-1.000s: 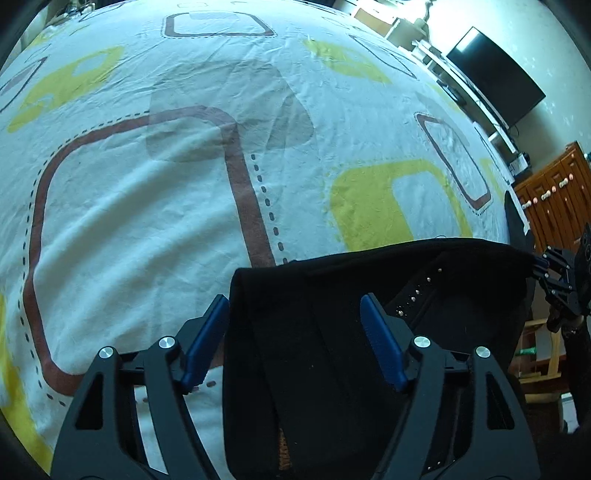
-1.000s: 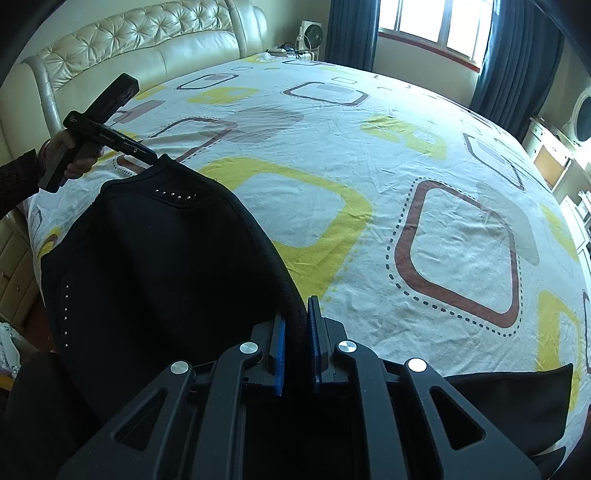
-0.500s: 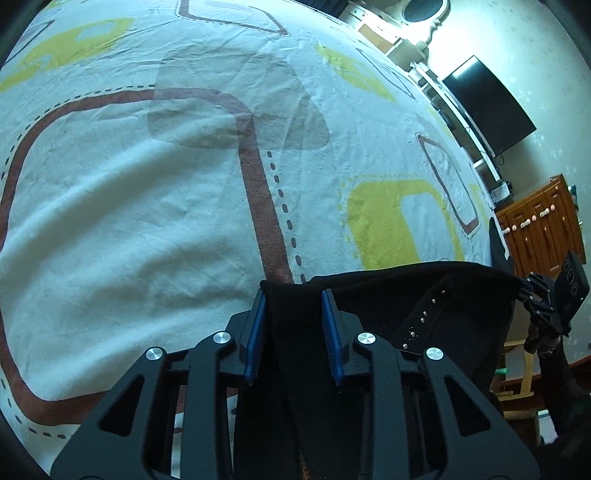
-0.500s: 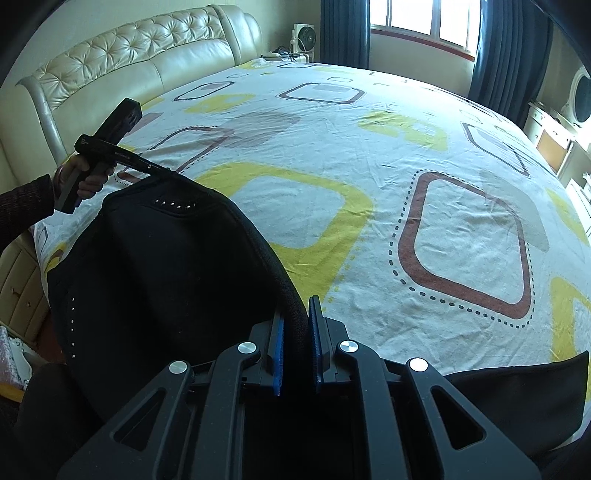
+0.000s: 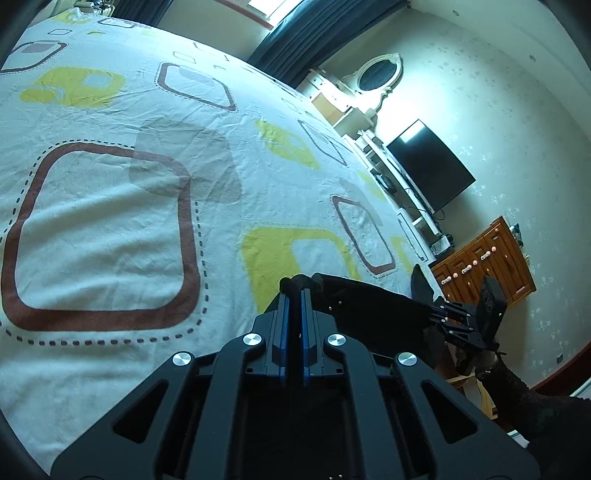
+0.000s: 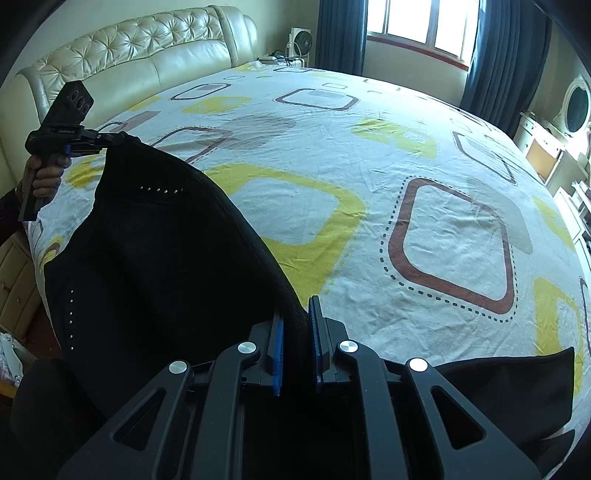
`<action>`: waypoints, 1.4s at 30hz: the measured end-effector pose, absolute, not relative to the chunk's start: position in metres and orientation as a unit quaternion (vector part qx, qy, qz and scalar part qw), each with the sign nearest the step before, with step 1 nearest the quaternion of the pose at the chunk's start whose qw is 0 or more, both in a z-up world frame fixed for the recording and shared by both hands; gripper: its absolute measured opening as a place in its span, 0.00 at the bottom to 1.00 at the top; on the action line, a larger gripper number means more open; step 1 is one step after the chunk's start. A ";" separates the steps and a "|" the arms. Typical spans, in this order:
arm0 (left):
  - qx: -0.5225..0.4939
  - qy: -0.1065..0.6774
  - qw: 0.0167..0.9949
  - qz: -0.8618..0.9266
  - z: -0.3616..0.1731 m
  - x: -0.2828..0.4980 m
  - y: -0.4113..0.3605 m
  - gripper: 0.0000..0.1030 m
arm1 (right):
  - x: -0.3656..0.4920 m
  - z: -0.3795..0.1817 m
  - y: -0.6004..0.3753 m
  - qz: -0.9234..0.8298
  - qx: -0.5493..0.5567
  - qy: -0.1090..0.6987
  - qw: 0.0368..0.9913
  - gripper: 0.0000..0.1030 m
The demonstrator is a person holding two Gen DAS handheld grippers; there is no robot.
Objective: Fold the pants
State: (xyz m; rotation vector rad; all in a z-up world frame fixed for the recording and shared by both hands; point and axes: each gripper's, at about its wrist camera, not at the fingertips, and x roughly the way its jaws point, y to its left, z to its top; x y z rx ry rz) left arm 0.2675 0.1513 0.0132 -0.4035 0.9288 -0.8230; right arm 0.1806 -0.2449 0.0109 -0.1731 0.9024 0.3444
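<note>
Left and right wrist views over a bed. My left gripper (image 5: 294,295) has its blue pads (image 5: 283,317) pressed nearly together on one corner of the black pants (image 5: 373,302); dark cloth fills the narrow slit between them and bunches just past the tips. My right gripper (image 6: 297,325) is likewise clamped on the opposite corner, a thick rolled edge of the fabric wedged between its pads (image 6: 277,345), so its jaws stand slightly wider than the left pair.

The black pants (image 6: 155,258) hang stretched between the two grippers, held above the near edge of the bed, with rows of small silver studs (image 6: 159,190) showing on the cloth. From the right wrist view, a further part of the garment lies on the bedsheet (image 6: 332,155) at lower right. The sheet is white, patterned with yellow, brown and grey rounded squares.

Surroundings: a tufted cream headboard (image 6: 140,55), dark curtains (image 6: 340,33) beside a window, a wall-mounted television (image 5: 430,164), an oval mirror (image 5: 378,74) and a wooden cabinet (image 5: 484,266).
</note>
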 end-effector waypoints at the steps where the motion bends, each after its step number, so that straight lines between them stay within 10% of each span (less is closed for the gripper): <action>1: -0.189 0.430 0.794 -0.387 0.015 0.260 0.152 0.04 | 0.176 0.011 -0.245 0.165 -0.083 0.433 0.882 0.12; 21: -0.253 0.444 0.781 -0.359 -0.024 0.116 0.222 0.06 | 0.092 -0.010 -0.249 0.170 -0.096 0.434 0.880 0.12; 24: -0.226 0.483 0.784 -0.319 -0.048 0.100 0.220 0.17 | 0.082 -0.024 -0.244 0.167 -0.121 0.442 0.873 0.15; 27: -0.262 0.505 0.775 -0.275 -0.068 0.084 0.231 0.51 | 0.071 -0.033 -0.247 0.172 -0.115 0.458 0.865 0.19; 32: -0.337 0.489 0.777 -0.210 -0.063 0.056 0.240 0.53 | 0.057 -0.023 -0.269 0.179 -0.009 0.463 0.868 0.53; 42: -0.381 0.490 0.778 -0.095 -0.051 0.040 0.176 0.56 | 0.051 -0.030 -0.309 0.166 0.191 0.483 0.838 0.55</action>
